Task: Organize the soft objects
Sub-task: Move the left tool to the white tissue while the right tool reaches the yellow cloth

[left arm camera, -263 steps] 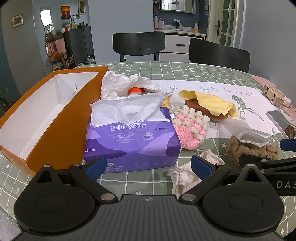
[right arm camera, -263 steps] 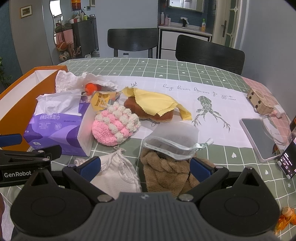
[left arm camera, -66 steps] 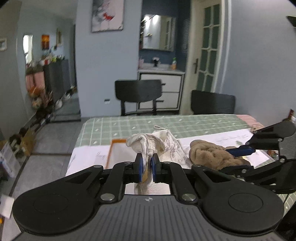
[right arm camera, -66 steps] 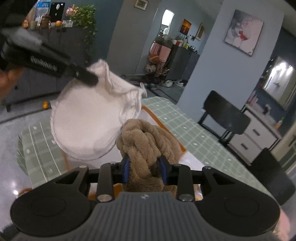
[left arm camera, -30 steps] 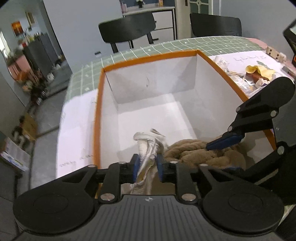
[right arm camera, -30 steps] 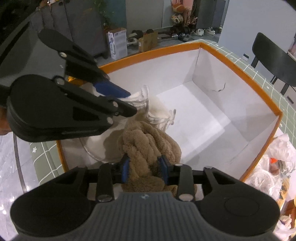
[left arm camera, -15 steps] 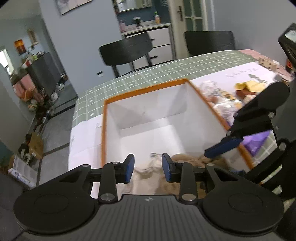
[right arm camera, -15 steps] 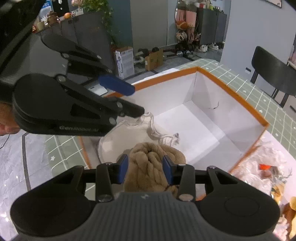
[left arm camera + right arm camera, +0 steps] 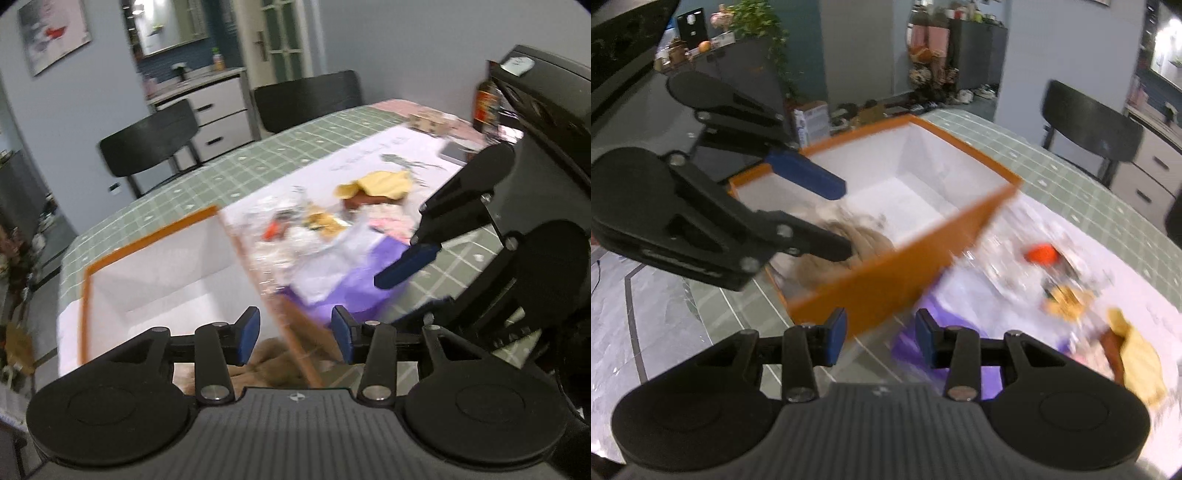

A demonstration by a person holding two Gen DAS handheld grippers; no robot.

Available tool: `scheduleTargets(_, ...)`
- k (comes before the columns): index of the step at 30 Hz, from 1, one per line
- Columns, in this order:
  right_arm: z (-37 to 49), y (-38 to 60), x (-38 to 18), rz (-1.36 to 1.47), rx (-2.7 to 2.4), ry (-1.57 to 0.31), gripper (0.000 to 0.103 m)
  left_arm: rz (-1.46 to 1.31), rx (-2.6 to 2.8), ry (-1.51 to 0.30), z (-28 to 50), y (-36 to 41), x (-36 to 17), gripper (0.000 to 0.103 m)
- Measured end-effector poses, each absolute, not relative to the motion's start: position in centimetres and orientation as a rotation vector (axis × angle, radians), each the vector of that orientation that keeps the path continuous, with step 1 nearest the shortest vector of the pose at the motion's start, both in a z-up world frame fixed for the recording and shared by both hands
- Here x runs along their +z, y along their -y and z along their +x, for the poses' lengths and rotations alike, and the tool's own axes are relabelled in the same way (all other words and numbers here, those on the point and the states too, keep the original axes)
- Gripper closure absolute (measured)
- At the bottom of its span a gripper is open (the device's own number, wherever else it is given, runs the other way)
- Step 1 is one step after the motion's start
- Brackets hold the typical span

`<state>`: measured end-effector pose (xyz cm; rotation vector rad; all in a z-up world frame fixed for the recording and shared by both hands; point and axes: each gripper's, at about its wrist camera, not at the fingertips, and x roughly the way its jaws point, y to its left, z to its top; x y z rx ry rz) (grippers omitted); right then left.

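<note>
Both drops are done: brown towel [image 9: 846, 240] lies in the orange box [image 9: 897, 273]. Left gripper [image 9: 295, 334], jaws just opening, and right gripper [image 9: 881, 338] are empty, spread. Next item should be approached slowly.

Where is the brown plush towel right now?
In the right wrist view the brown plush towel lies inside the orange box, at its near-left corner against the orange wall, partly hidden by the left tongs.

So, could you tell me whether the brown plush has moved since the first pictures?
Yes: the brown plush left the tablecloth and now lies inside the orange box.
</note>
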<state>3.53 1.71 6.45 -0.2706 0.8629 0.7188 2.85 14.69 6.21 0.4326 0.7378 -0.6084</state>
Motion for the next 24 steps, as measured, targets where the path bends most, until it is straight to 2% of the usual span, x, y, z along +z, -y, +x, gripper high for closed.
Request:
scheduleTargets(14, 2.2, 11.3, 3.0, -0.175, 0.547, -0.946, 0.062, 0.526, -0.847, -0.815, 1.3, -2.6, 1.5, 0.051)
scheduleTargets(24, 3.2, 20.1, 1.9, -0.137, 0.411, -0.984, 0.062, 0.658, -0.951, -0.814, 3.3, 7.9, 1.0, 0.051)
